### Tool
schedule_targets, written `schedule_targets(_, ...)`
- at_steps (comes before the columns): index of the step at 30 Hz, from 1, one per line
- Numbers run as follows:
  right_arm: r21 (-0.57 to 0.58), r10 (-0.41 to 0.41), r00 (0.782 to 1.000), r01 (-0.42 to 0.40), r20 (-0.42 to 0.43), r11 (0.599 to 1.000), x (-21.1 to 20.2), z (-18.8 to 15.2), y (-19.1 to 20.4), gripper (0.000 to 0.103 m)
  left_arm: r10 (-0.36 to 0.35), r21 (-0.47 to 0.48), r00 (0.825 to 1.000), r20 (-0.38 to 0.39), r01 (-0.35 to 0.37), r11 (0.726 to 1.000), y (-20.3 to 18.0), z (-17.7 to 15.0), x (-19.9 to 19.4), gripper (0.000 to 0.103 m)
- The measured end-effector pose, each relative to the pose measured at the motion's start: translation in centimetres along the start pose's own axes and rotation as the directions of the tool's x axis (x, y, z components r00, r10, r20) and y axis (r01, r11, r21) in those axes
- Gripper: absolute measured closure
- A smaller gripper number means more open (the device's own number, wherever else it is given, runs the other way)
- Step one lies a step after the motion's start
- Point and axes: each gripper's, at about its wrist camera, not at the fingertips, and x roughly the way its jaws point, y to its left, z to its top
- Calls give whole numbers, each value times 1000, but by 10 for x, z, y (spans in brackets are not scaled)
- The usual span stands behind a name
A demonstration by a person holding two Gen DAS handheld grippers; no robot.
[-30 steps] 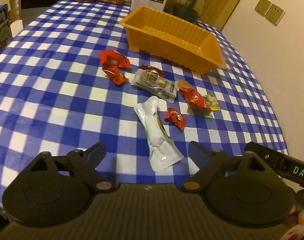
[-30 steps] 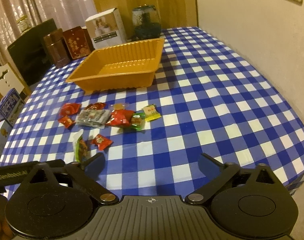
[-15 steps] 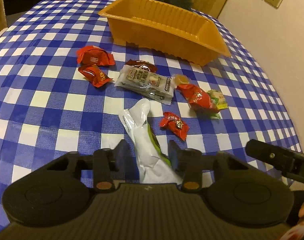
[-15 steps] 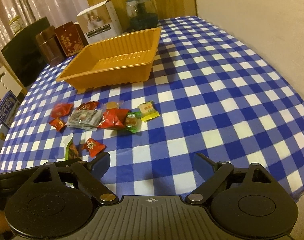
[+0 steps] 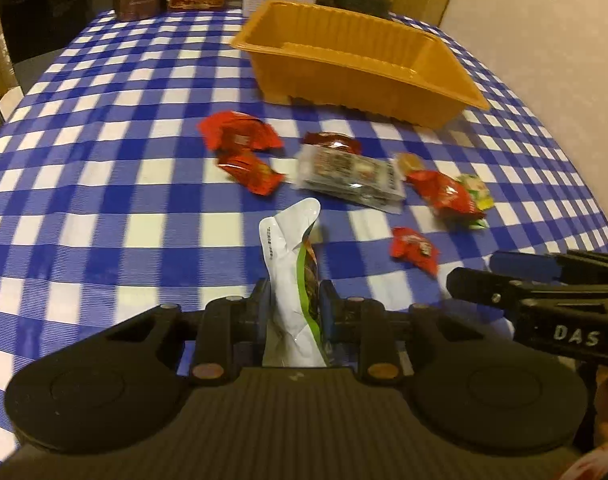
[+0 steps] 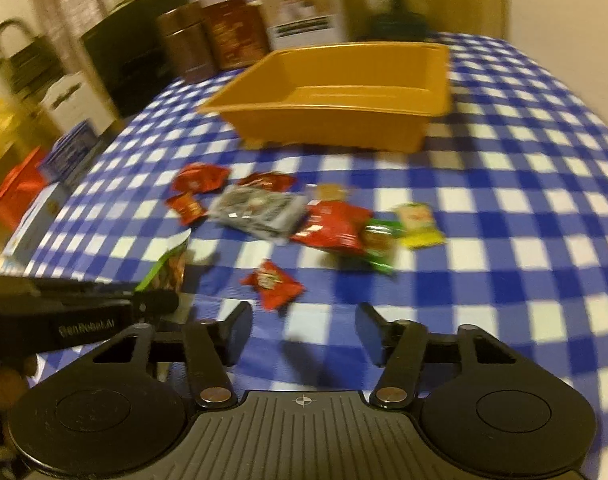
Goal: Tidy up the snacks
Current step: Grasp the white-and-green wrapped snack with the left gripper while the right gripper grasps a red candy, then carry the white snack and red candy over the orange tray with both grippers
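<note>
Right, left gripper clamped on the long white foil snack pouch with green edge; jaws have just been closing and the pads now pinch its lower part, the pouch's top end sticking up and forward at 12 o'clock from the fingers, over the blue-and-white checked tablecloth; right gripper has jaws part-way apart, just been closing, nothing between them, only cloth below; small red candy wrapper lies just ahead of it at 11 o'clock, not touched; in the left wrist view the right gripper's black body comes in at 3 o'clock, near that same small red wrapper; rest of the snacks lie loose on the cloth between grippers and the orange ribbed plastic tray: two crumpled red packets at 11 o'clock of the pouch, a clear rectangular pack of printed bars at 1 o'clock with a dark red packet touching its far edge, a bigger red packet at 2 o'clock, touching a green-yellow sachet; tray sits beyond all of them at 12 o'clock, no snack visible inside; right wrist view is motion-blurred, small print unreadable; brown tins and a white carton stand behind the tray at the table's far edge.
</note>
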Motion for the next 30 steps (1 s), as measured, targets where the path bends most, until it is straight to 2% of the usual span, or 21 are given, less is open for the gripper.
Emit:
schedule_targets(4, -123, 12, 1000, -12, 5, 992, 18, 7, 15, 53, 2, -14, 1000, 6, -2, 1000, 13, 0, -3, 80)
schedule_targets(9, -262, -37, 999, 34, -6, 965, 41, 10, 28, 62, -13, -30, 1000, 8, 13, 999, 18, 0, -3, 80)
schedule_targets(14, -299, -58, 998, 48, -25, 953, 49, 7, 28, 74, -29, -35, 1000, 8, 29, 999, 18, 0, -1, 80)
schedule_targets(15, -299, -54, 998, 44, -26, 953, 49, 7, 28, 78, -31, -36, 1000, 6, 31, 999, 18, 0, -1, 80)
schedule_targets(19, -274, -67, 997, 57, -28, 960, 44, 7, 28, 82, -35, -33, 999, 5, 35, 999, 16, 0, -1, 80)
schedule_targets(30, -149, -81, 997, 79, -5, 986, 5, 11, 31, 82, -50, -10, 998, 28, 50, 999, 4, 6, -24, 80)
